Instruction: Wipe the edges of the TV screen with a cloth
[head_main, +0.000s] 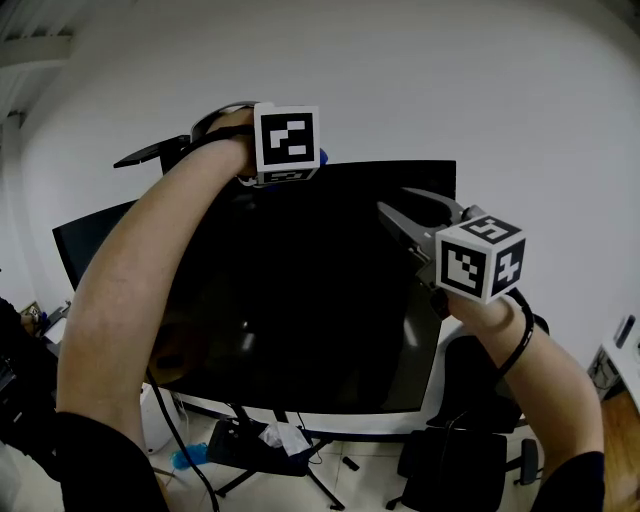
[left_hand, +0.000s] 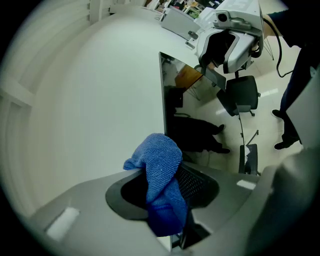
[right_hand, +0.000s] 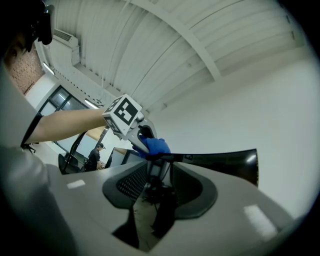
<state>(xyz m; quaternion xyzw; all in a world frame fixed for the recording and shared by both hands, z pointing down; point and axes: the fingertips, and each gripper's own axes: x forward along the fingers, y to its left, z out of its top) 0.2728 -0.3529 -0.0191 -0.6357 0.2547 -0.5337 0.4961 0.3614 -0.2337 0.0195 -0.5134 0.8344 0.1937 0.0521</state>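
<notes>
The big black TV screen (head_main: 300, 300) fills the middle of the head view. My left gripper (head_main: 290, 172) is up at the TV's top edge, shut on a blue cloth (head_main: 322, 157). In the left gripper view the cloth (left_hand: 161, 172) bunches between the jaws, right beside the thin edge of the TV (left_hand: 163, 100). My right gripper (head_main: 393, 198) hovers in front of the upper right of the screen, its fingers slightly apart and empty. The right gripper view looks along the TV's top edge (right_hand: 225, 162) towards the left gripper (right_hand: 142, 137) and the cloth (right_hand: 157, 146).
A white wall (head_main: 450, 90) stands behind the TV. A second dark monitor (head_main: 85, 235) sits at the back left. Below are the TV stand's legs (head_main: 250, 455), crumpled paper (head_main: 285, 437) and a black office chair (head_main: 470, 460). A person (right_hand: 95, 155) stands far off.
</notes>
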